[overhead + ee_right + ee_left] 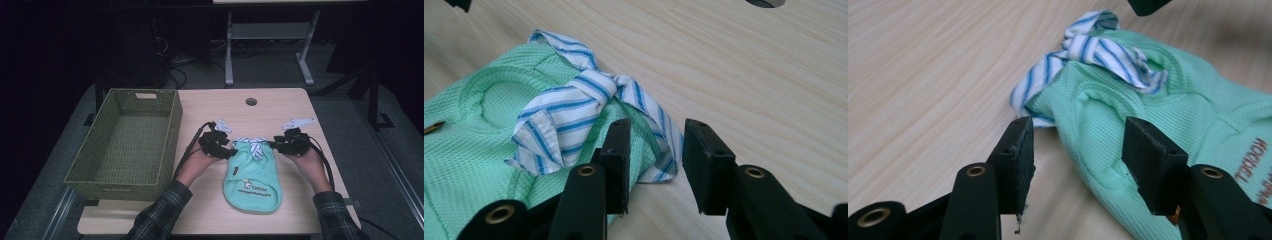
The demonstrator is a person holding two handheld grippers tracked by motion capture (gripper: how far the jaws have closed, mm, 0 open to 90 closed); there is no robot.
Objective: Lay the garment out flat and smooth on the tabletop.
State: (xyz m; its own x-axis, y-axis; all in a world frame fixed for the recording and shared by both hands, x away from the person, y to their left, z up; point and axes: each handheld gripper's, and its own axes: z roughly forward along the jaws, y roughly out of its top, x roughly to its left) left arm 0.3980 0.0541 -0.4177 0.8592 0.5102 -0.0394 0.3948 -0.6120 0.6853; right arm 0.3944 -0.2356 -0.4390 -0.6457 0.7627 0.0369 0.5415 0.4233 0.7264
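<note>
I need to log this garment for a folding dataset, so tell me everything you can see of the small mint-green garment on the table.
The small mint-green ribbed knit garment lies flat on the light wooden table, right of the green woven basket. A blue-and-white striped collar sits crumpled at its far end, and orange lettering marks the rounded near end. The left tool straddles one collar-end edge and the right tool the other, both open.
</note>
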